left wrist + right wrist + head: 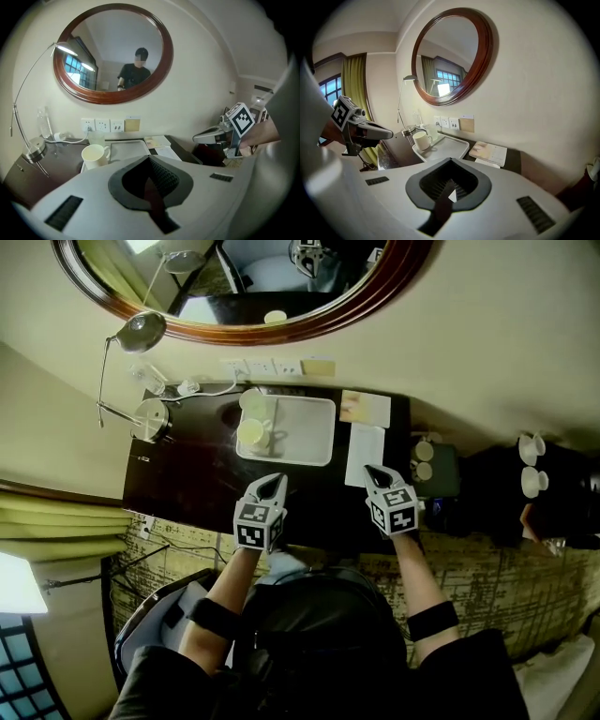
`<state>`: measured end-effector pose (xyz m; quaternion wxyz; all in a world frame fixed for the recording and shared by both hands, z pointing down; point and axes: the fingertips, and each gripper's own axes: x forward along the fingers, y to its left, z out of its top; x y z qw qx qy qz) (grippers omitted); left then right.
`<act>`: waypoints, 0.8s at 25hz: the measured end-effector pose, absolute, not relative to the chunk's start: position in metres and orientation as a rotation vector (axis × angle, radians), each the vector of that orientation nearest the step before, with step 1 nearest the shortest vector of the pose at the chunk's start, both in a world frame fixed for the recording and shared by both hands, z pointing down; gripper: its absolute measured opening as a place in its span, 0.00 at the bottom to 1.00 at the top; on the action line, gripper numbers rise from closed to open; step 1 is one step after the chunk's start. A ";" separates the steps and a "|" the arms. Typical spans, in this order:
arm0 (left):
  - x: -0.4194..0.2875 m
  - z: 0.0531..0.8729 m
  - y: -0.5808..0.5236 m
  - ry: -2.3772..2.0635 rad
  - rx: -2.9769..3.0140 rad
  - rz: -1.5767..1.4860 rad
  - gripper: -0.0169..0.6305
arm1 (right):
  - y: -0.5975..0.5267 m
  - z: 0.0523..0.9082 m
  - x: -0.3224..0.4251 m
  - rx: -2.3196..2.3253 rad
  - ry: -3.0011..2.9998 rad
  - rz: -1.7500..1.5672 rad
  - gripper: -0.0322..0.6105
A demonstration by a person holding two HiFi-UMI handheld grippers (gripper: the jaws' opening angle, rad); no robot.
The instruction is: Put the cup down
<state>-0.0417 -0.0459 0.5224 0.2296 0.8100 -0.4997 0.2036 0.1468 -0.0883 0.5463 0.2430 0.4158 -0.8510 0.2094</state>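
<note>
On the dark, glossy tabletop [192, 474] lies a white rectangular tray with rounded corners and a low raised rim [309, 442]. It holds two vessels, both crowded at its 9 o'clock end in the head view. One is a cream ceramic mug with a loop handle [251, 434]. Just behind it, toward the wall, is a clear drinking glass [255, 403]. The mug stands upright with its handle turned toward the middle of the tray. Its inside shows only the same pale cream, and whether it holds liquid cannot be told. The rest of the tray is bare and matte.

At 3 o'clock from the tray lie a thin booklet with a printed picture [366, 409] and a plain white sheet [364, 454]. At 9 o'clock stands a slim metal desk lamp with a round base [150, 418]. An oval mirror in a dark polished wood frame [281, 334] hangs on the cream wall above.

The left gripper [271, 486] hovers over the table's near edge with its jaws pressed together on nothing. The mug sits at 12 o'clock from its tip — near, but clearly apart. The right gripper [377, 473] is likewise closed and empty, its tip by the near end of the white sheet. From there the mug lies at about 10 o'clock, well apart across the tray. Neither gripper touches the mug — it rests on the tray.
</note>
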 end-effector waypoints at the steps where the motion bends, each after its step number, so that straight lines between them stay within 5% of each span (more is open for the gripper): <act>1: -0.041 0.522 -0.046 -1.373 2.227 0.553 0.03 | -0.088 0.547 0.147 1.139 -2.325 0.578 0.05; 20: -0.069 0.528 -0.041 -1.457 2.190 0.589 0.03 | -0.070 0.536 0.119 1.085 -2.354 0.581 0.05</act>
